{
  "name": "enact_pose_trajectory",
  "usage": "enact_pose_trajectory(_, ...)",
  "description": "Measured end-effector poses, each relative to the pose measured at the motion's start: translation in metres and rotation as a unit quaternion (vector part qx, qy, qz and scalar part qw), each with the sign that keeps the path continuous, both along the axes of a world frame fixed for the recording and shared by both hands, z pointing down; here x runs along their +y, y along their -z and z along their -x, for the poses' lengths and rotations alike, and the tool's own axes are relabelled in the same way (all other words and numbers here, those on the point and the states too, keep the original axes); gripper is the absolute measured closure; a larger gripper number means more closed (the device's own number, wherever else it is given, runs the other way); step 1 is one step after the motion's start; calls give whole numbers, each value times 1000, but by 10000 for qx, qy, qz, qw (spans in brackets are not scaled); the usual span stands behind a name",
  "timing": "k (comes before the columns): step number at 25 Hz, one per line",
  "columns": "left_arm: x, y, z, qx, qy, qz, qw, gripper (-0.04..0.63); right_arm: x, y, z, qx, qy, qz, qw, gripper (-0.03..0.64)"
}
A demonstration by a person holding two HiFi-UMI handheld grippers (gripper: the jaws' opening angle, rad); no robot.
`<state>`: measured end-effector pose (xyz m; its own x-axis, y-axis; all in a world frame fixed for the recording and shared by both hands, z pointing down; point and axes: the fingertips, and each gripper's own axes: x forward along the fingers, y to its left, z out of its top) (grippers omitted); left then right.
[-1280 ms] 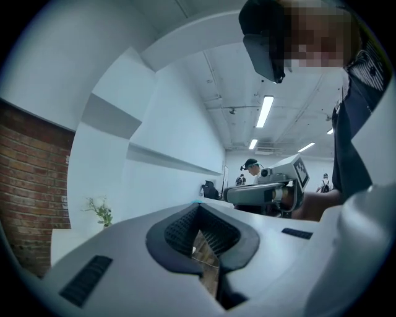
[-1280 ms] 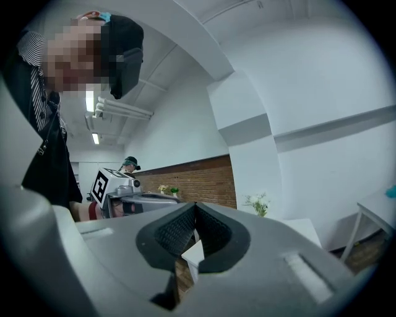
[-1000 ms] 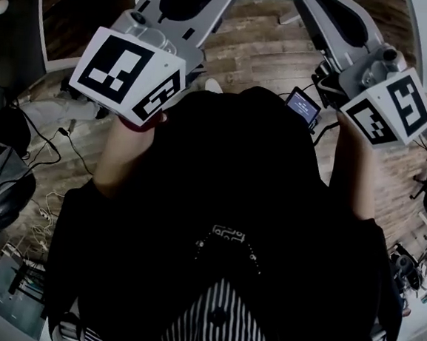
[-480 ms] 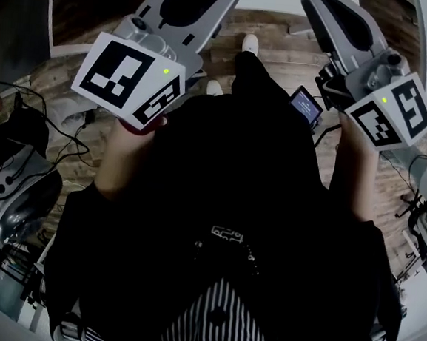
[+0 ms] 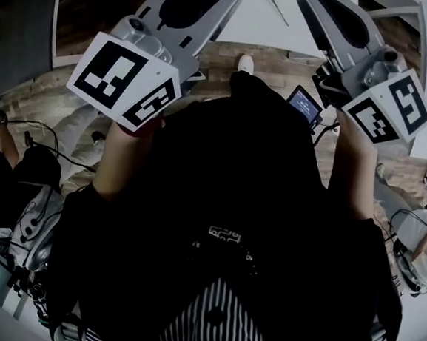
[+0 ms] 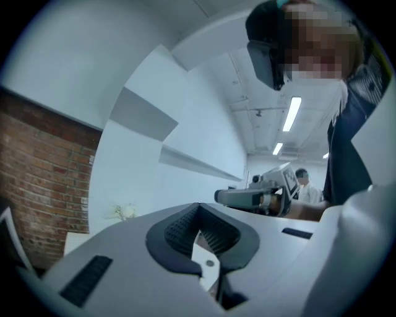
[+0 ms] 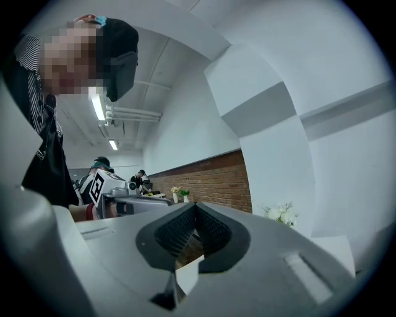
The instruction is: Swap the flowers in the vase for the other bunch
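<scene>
The head view is dim and underexposed, darkest at its curved corners. Both gripper views are bright under ceiling strip lights (image 6: 291,114), their walls (image 6: 74,62) bowed by fisheye distortion; the left gripper (image 6: 199,217) and right gripper (image 7: 195,213) blur up close

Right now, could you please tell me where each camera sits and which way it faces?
Head view: on the person's head, facing steeply down at the dark torso and forearms.
Left gripper view: on the left gripper, along its shut jaws toward a white wall.
Right gripper view: on the right gripper, along its shut jaws toward a brick wall.
Shared: both gripper views show the torso and the other gripper.
</scene>
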<state>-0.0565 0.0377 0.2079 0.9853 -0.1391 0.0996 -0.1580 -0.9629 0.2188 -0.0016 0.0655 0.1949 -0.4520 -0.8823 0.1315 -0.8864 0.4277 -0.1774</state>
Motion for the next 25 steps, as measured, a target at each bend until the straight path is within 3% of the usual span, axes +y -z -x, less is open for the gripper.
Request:
enact_pose_trajectory(5,1,17,-48,-65,134,-88,9999,589,-5,9,-47,-137,267,-28,9995,618)
enact_pose_trajectory(10,-17,14,-72,-261,359,-46,9990,589,-21,4,-74,-282,471,22,9985,618)
enact_pose_trajectory(18,-36,8,-129,-387,266,119,9988,589,-48,-12,-119,-467,654,175,9966,618)
enact_pose_trajectory(25,-45,-6,-137,-538,367,94,9978,589,-57,-30,-133,-543,725,204,9957,618)
